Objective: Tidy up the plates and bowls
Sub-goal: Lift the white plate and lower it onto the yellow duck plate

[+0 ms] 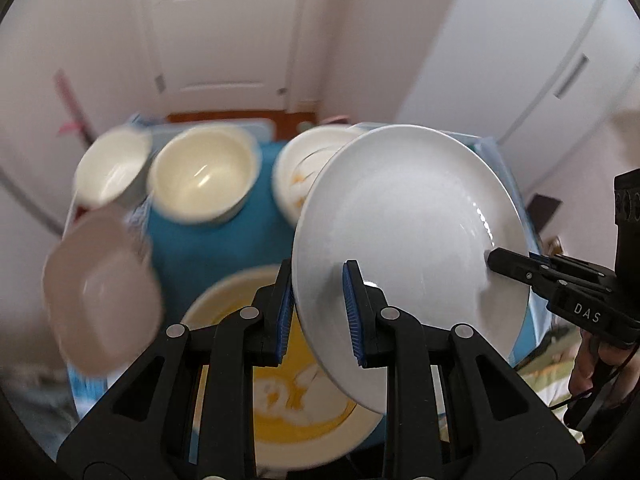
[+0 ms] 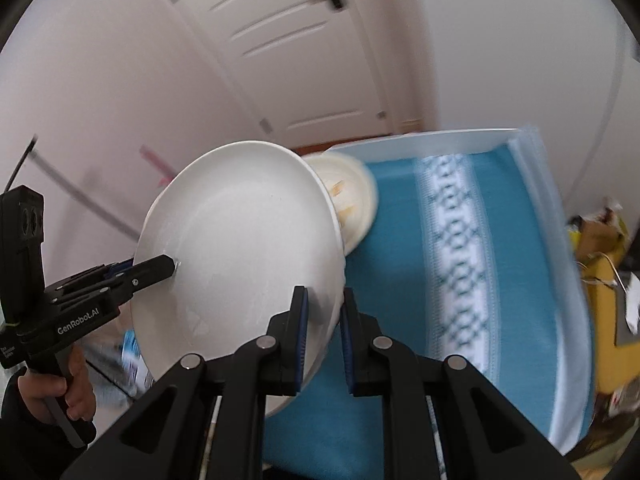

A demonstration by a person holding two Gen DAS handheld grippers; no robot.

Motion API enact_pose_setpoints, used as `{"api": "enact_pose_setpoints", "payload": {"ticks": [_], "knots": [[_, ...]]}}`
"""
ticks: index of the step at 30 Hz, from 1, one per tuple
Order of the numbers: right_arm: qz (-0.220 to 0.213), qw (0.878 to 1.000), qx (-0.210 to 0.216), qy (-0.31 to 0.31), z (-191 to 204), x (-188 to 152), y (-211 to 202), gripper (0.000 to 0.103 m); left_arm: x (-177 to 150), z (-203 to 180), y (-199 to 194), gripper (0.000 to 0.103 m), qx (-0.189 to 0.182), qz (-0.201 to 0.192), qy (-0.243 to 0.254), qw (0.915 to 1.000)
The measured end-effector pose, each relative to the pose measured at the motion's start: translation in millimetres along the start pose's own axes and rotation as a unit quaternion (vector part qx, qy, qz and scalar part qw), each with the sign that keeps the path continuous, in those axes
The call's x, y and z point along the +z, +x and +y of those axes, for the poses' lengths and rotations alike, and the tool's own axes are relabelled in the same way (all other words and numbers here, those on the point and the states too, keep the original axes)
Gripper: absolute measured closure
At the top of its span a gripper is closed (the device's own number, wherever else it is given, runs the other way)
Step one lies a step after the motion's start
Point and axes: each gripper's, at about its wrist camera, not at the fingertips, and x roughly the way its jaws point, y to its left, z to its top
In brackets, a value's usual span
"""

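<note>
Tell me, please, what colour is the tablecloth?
The tablecloth is teal blue with a white patterned stripe, clearest in the right wrist view.

Glossy ceramic white plate (image 1: 404,216) — smooth, woven teal cloth (image 2: 520,248) — matt

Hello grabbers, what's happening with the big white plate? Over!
Left gripper and right gripper both clamped on white plate, opposite rims. Plate tilted, lifted above blue cloth. Yellow plate right below, bowls beyond.
</note>
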Motion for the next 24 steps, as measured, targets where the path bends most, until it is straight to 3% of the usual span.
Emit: {"api": "enact_pose_setpoints", "payload": {"ticks": [6, 13, 24], "knots": [[0.051, 0.997, 0.024, -0.058, 31.7, -18.7, 36.1, 0.089, -54.4, 41.6, 1.1, 0.082, 0.021, 0.011, -0.080, 0.9965], [0.086, 0.990, 0.019, -0.113, 57.1, -41.5, 69.1, 0.089, -108.0, 72.7, 21.2, 0.082, 0.028, 0.031, -0.134, 0.9901], [0.096, 0.985, 0.004, -0.142, 65.1, -43.6, 83.7, 0.089, -112.4, 73.3, 39.4, 0.082, 0.043, 0.033, -0.142, 0.9884]]}}
